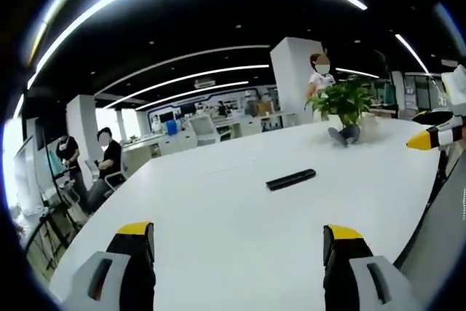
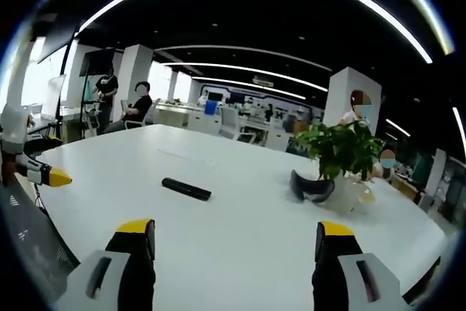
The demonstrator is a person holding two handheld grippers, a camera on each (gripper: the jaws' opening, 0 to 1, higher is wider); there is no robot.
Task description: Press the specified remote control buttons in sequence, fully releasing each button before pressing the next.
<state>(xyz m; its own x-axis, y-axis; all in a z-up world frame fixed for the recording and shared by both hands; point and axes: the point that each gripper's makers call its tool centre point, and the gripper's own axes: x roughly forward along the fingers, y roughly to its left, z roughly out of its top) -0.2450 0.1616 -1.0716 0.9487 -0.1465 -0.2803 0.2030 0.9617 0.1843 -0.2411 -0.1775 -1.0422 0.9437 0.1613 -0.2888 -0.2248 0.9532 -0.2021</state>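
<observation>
Left gripper view: the left gripper (image 1: 239, 242) rises from the bottom edge with its two yellow-tipped jaws set wide apart and nothing between them. Beyond the jaws, on a large white table (image 1: 218, 231), the black remote control (image 1: 290, 179) lies flat, well apart from the fingertips and roughly midway across the tabletop. Farther back, a potted plant (image 1: 345, 101) stands on the table with a dark curved object (image 1: 345, 135) at its base, touching or just beside the pot. At the right edge, the yellow tip of the right gripper (image 1: 435, 135) enters above the table's rim. Two people (image 1: 109, 156) are at the far left beyond the table, one seated and one standing behind; another person (image 1: 319, 78) stands behind the plant.

Right gripper view: the right gripper (image 2: 234, 245) likewise holds its jaws wide, empty, above the white table (image 2: 240, 245). The remote control (image 2: 186, 189) lies flat ahead and to the left of centre, apart from both jaws. The potted plant (image 2: 339, 152) stands to the right, the dark curved object (image 2: 312, 187) resting against its white pot. The left gripper (image 2: 44, 172) shows at the left edge; its jaw spacing cannot be told here.
</observation>
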